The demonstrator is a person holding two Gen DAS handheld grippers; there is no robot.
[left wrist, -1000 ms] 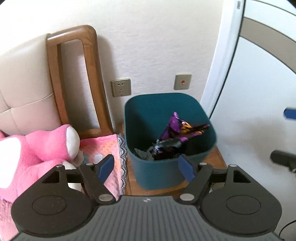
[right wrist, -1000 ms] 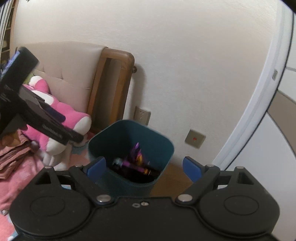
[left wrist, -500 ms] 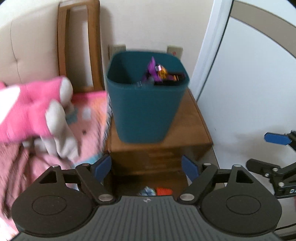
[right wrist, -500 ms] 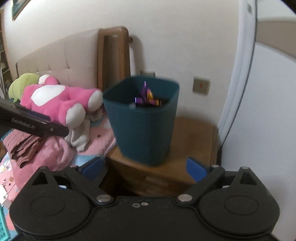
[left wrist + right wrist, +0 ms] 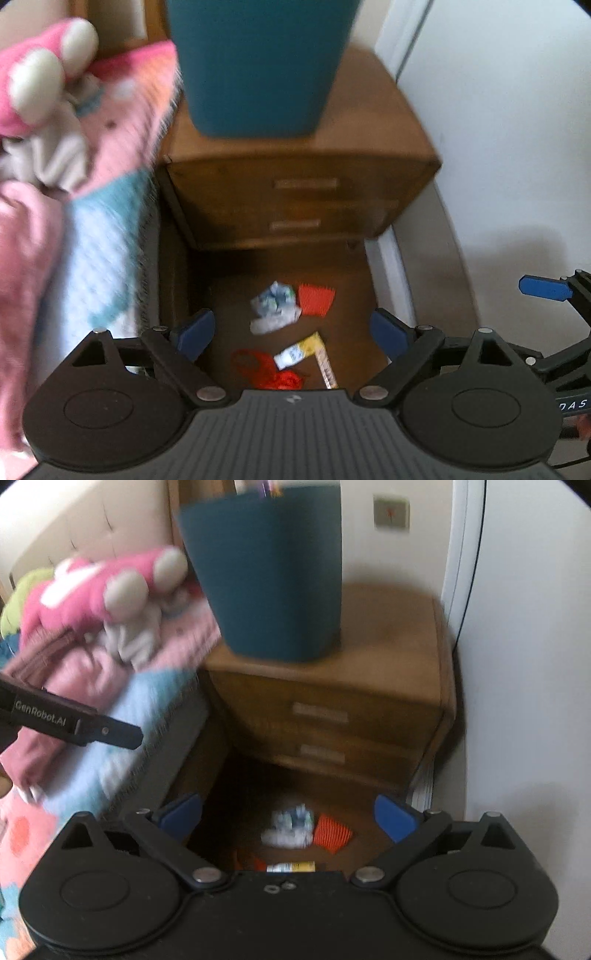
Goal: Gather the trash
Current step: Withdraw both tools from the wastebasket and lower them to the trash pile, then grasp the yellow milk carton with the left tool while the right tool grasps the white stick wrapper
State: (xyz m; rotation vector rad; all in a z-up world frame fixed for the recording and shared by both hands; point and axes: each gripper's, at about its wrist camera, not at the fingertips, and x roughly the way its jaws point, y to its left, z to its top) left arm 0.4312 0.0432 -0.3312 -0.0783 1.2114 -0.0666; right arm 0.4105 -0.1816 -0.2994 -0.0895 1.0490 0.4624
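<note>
Both the left hand-held gripper (image 5: 291, 334) and the right hand-held gripper (image 5: 288, 818) are spread, empty, above crumpled white paper (image 5: 275, 306) and an orange wrapper (image 5: 316, 300) on the brown floor (image 5: 229, 295), near a wooden nightstand (image 5: 295, 192) holding a teal plastic bin (image 5: 258, 62).

wrappers (image 5: 275, 308) on floor (image 5: 347, 321), bin (image 5: 258, 66) on nightstand (image 5: 376, 122)

Dim daylight, heavy motion blur (fisheye-bent edges).
</note>
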